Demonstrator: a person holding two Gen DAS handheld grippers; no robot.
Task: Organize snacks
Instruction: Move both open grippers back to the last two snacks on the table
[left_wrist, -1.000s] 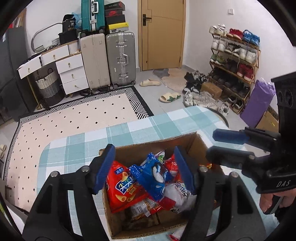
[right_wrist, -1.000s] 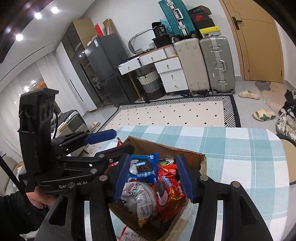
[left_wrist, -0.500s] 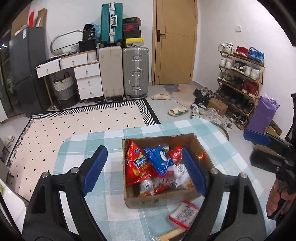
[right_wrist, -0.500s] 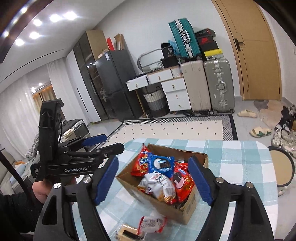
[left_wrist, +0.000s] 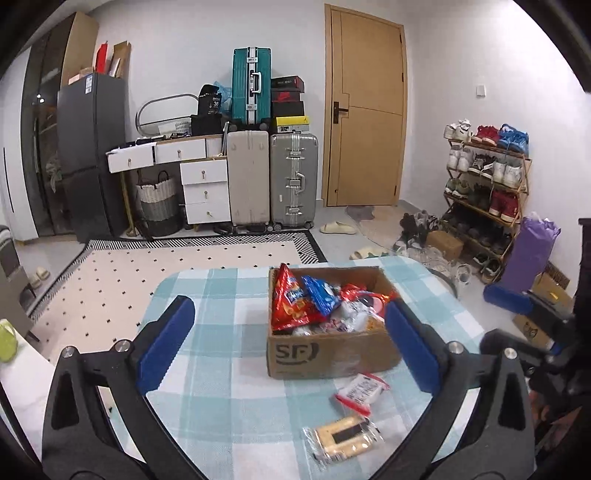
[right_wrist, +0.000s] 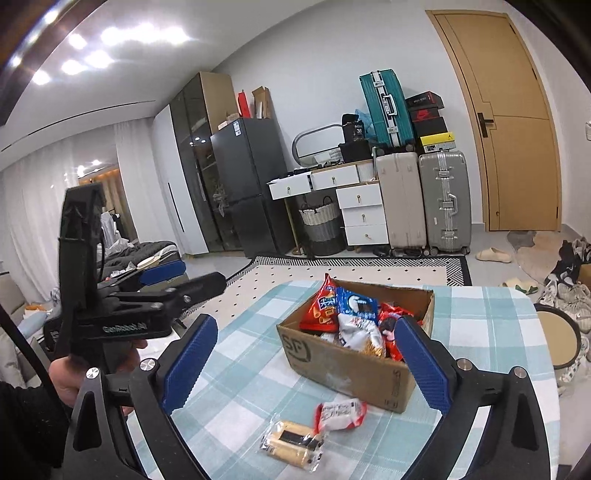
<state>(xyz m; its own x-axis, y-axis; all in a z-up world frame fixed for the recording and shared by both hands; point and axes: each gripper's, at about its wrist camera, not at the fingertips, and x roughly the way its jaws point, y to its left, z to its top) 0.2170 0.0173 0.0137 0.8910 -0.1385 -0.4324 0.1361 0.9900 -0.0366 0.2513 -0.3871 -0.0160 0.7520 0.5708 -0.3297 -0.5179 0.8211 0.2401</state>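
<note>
Left gripper (left_wrist: 290, 343) hangs above the table (left_wrist: 229, 295), jaws spread wide and holding nothing. The cardboard box (left_wrist: 332, 354) packed with snack bags sits between and just beyond its blue pads. Right gripper (right_wrist: 306, 363) is spread wide too, empty. A red-and-white packet (right_wrist: 340, 410) and a clear cracker pack (right_wrist: 293, 445) lie loose below its jaws.
</note>
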